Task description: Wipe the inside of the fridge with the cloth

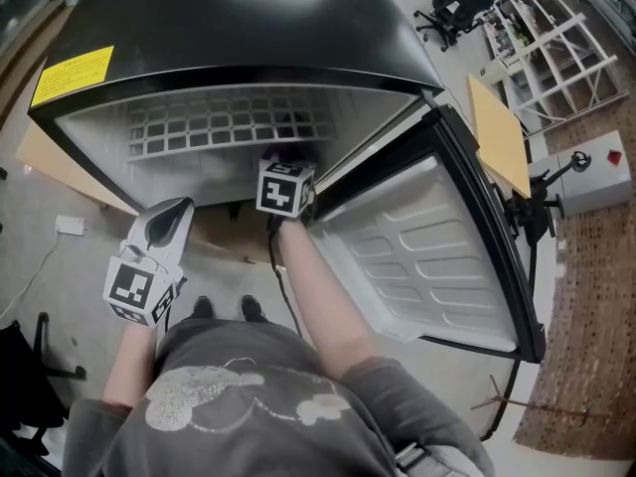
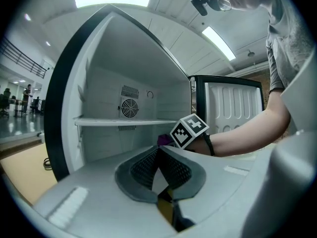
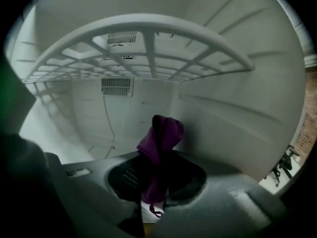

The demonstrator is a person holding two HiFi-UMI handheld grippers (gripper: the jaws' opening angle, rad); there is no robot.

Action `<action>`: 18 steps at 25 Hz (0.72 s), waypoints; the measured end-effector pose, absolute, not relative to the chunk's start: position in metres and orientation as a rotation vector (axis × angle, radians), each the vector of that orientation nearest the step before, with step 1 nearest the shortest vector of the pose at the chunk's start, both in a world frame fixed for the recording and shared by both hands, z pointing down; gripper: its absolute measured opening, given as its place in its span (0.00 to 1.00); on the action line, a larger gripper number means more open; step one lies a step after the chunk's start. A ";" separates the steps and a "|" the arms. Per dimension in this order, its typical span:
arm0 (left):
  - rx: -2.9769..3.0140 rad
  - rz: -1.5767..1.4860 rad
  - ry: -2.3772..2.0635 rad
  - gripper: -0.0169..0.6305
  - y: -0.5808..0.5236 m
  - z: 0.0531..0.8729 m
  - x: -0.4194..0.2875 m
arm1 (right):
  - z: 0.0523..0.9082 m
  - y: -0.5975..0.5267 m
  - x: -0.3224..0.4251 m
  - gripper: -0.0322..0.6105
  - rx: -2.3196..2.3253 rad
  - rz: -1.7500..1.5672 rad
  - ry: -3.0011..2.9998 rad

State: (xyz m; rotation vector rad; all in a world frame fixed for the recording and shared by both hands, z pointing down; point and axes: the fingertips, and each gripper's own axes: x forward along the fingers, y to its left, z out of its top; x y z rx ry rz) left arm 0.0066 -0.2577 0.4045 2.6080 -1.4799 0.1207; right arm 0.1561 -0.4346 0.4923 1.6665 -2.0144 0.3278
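Note:
A black fridge (image 1: 229,18) lies open before me, its white inside (image 1: 199,157) crossed by a wire shelf (image 1: 224,124). My right gripper (image 1: 285,189) reaches inside under that shelf, shut on a purple cloth (image 3: 161,143) that bunches up from between the jaws, in front of the back wall (image 3: 124,118). A bit of the cloth (image 2: 164,140) shows behind the right gripper's marker cube (image 2: 188,131) in the left gripper view. My left gripper (image 1: 164,229) hangs outside the fridge's front opening, jaws shut with nothing between them.
The fridge door (image 1: 417,256) swings open to the right, ribbed inner panel up. A shelf (image 2: 124,122) and a round fan grille (image 2: 129,108) sit on the back wall. A wooden board (image 1: 497,132) and a white rack (image 1: 556,43) stand at the right.

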 end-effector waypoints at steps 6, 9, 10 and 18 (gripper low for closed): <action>2.634 0.138 -1.434 0.05 -0.248 0.405 0.009 | 0.491 -0.415 0.176 0.12 1.818 0.433 -1.958; 2.650 0.139 -1.397 0.05 -0.242 0.400 0.015 | 0.489 -0.395 0.182 0.12 1.864 0.458 -1.942; 2.656 0.139 -1.385 0.05 -0.240 0.401 0.016 | 0.489 -0.388 0.183 0.12 1.876 0.463 -1.945; 2.692 0.155 -1.293 0.05 -0.222 0.412 0.024 | 0.492 -0.339 0.180 0.12 1.903 0.489 -1.951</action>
